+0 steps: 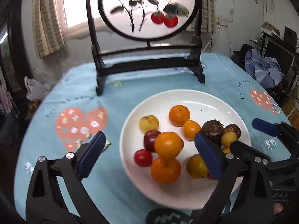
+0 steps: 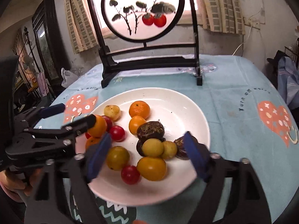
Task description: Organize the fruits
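Blue tablecloth (image 1: 130, 97), white plate (image 1: 205, 100), mixed fruits (image 1: 168, 145)

Painted screen (image 1: 147, 9) — blue tablecloth (image 1: 130, 85).

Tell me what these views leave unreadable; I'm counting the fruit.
- Left wrist view: a red fruit is mostly hidden behind the left hand-held gripper.
- Right wrist view: the orange fruit is half hidden behind the right hand-held gripper.
- Both views: the plate's near rim is blurred.

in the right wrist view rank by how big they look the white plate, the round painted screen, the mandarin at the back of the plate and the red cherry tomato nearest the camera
1. white plate
2. round painted screen, though it stands farther back
3. mandarin
4. red cherry tomato, smallest even though nearest
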Tool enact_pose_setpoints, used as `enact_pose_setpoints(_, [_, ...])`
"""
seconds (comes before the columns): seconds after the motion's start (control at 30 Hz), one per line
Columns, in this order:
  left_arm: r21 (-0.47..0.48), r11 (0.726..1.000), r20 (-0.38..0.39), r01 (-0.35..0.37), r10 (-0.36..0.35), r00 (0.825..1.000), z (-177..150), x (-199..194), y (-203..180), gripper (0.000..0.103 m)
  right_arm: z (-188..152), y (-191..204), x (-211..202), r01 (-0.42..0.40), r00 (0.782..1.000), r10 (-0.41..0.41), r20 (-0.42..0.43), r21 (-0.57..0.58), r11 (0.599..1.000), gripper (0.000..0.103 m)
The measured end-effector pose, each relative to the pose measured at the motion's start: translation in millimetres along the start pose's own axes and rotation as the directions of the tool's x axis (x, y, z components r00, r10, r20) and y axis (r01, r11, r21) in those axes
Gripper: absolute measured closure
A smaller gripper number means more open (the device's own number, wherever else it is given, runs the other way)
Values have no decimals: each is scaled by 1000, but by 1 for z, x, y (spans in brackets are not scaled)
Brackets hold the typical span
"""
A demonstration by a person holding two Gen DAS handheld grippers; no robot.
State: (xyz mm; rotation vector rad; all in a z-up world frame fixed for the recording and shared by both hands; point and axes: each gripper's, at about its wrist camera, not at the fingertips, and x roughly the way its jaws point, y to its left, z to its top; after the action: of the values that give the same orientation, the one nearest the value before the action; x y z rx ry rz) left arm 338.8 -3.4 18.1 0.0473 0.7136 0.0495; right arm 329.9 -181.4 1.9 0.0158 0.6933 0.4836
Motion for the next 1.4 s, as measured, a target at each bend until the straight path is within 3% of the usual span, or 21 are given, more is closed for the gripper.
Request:
enact_pose_setpoints(0.03, [15,1000,1,-2,2,1000,-2,-12,1,5,-3,3,-9,-1,1000,1,-1,-13,1000,12])
enact_pose_setpoints(0.07, [22,1000,3,-9,9,1000,-4,-23,2,4,-8,8,-21,2,1000,-3,-18,-25,1000,1])
enact_pose_setpoints(0.2, [25,999,49,-25,24,999,-28,-80,6,2,-29,23,-67,-7,1000,7,3,-38,999,1])
enact_pose_setpoints(0.4, [20,1000,17,16,-16,1000,-85,-139,5,2,-72,43,-122,-6,1000,7,26,-37,999,1])
enact_pose_setpoints(0.53, [13,999,7,37,-37,999,-121,-165,2,2,-104,61,-145,31,999,-30,10,-117,993,1])
enact_pose_setpoints(0.63, [3,999,1,52,-52,999,-141,-178,2,2,-120,74,-156,67,998,-65,16,-166,984,1])
enact_pose_setpoints(0.87, [20,998,14,51,-51,999,-167,-200,-3,2,-138,84,-169,62,998,-62,5,-161,985,1])
enact_pose_setpoints(1.4, [18,999,6,46,-46,999,-172,-200,-1,2,-142,74,-162,93,995,-97,-27,-119,989,1])
